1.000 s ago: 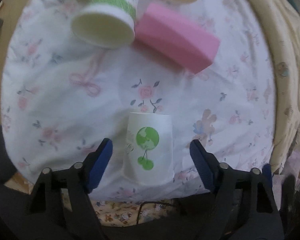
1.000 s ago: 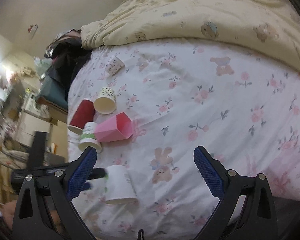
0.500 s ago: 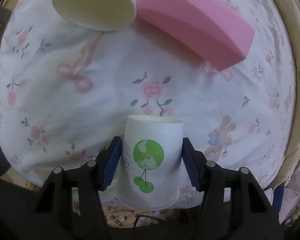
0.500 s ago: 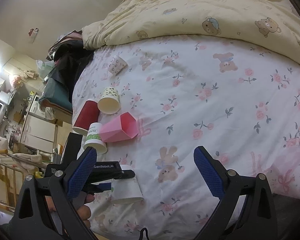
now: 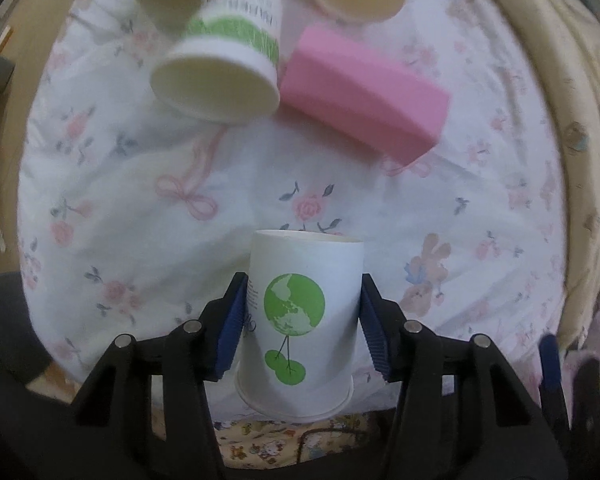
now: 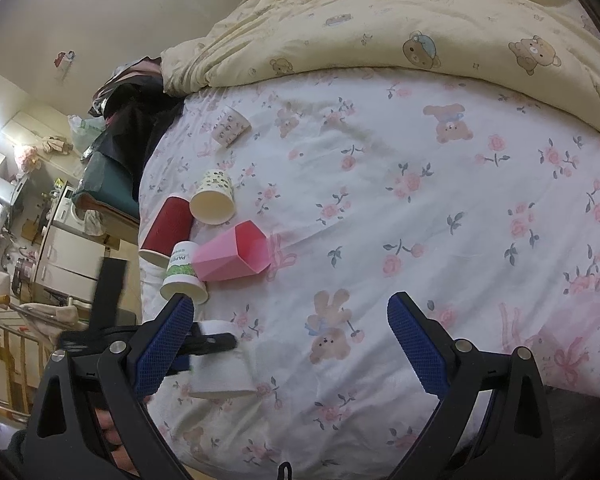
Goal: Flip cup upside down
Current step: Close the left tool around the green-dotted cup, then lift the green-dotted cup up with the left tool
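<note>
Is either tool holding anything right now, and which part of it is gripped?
The left tool grips the white paper cup by its side walls, about mid-height. The right tool is open and holds nothing.

The left tool (image 5: 302,326) was a black plastic frame with triangular cut-outs, silver round screws along its arms, and blue ribbed pads (image 5: 231,330) on its two fingers. The right tool (image 6: 290,348) had the same black frame, silver screws and blue cross-hatched pads (image 6: 164,346). Bare skin of a hand (image 6: 112,426) showed behind its left arm.
</note>
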Demonstrator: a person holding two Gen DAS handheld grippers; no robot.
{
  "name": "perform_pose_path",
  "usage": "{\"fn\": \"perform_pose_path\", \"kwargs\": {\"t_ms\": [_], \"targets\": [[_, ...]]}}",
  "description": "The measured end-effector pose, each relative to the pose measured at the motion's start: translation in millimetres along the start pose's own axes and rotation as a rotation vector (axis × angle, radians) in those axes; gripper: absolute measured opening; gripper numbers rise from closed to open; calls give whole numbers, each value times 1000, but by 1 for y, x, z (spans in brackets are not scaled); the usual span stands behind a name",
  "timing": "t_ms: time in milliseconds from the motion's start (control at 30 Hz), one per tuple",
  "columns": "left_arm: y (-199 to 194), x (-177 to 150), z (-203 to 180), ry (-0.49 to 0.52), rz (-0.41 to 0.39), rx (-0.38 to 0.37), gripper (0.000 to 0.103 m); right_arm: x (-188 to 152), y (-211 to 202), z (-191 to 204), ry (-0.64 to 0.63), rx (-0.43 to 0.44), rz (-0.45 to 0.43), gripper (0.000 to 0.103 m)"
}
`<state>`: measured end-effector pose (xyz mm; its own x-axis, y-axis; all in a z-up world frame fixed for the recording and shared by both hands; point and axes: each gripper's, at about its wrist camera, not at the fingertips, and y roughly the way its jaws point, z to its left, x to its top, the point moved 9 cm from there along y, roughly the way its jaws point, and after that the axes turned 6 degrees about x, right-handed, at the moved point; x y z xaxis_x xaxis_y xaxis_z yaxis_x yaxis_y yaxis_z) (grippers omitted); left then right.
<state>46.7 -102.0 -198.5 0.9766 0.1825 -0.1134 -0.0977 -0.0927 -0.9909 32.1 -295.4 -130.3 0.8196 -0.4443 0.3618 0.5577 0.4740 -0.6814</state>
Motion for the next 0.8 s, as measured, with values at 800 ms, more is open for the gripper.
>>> {"fn": "perform_pose_path", "kwargs": {"t_ms": [800], "targets": [[-96,12,68,167,-413,-121,50,-20,21,26,-160,-44,49,100]]}}
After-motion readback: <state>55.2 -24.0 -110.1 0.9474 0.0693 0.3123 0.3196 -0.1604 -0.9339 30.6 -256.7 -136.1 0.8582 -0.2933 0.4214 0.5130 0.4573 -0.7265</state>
